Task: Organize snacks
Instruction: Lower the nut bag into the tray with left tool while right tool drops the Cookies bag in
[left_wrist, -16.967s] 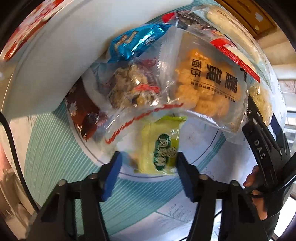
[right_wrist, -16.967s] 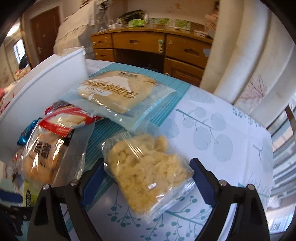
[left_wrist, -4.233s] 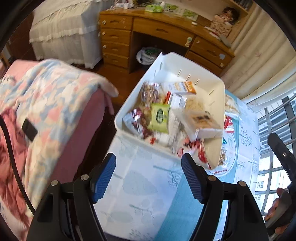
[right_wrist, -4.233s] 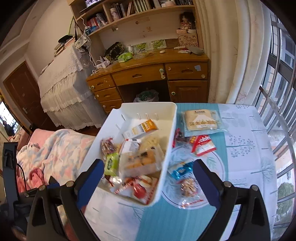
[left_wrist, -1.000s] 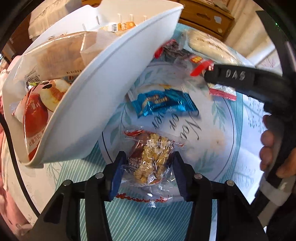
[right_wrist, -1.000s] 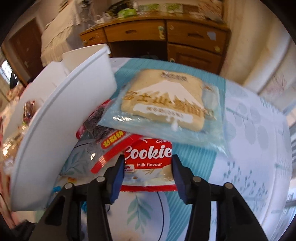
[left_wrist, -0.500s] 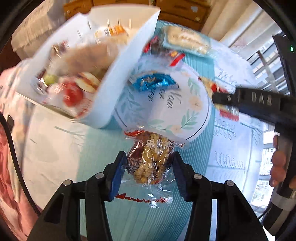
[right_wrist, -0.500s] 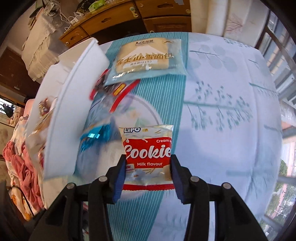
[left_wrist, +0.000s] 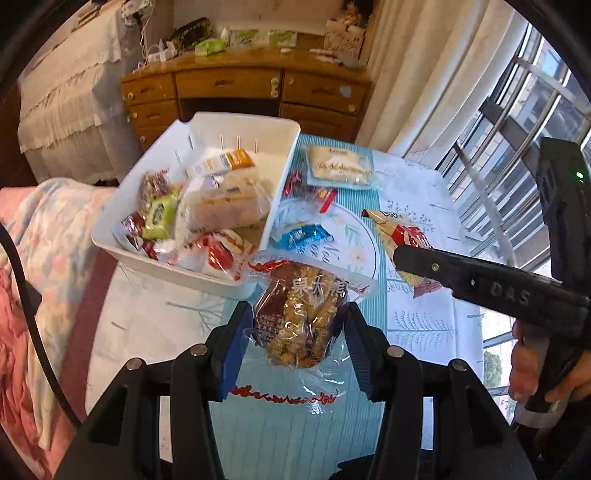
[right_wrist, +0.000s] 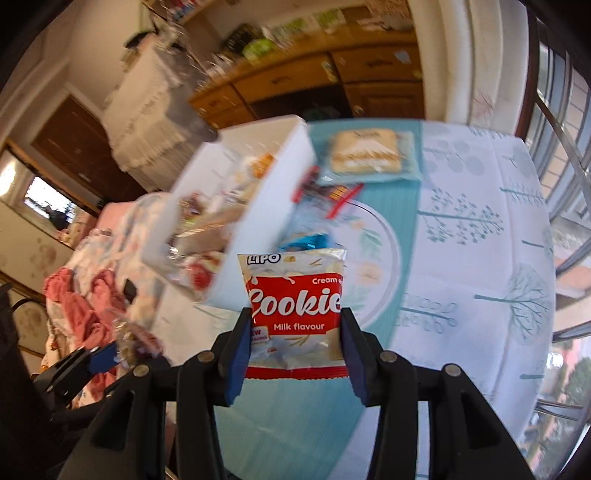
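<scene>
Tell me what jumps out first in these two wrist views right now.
Each gripper holds a snack above the table: the left gripper clamps a clear caramel popcorn packet, the right gripper a red-and-white cookie pack. Behind them, at the table's left edge, sits the white bin, already heaped with snacks.

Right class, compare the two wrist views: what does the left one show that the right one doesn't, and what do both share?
Left view only: the person's hand gripping the right gripper's handle, and the green packet in the bin. Right view only: the dark wooden door and the "Cookie" lettering on the red-and-white pouch. Both: the white plastic bin, the blue wrapped sweet and the pale flat bread packet.
</scene>
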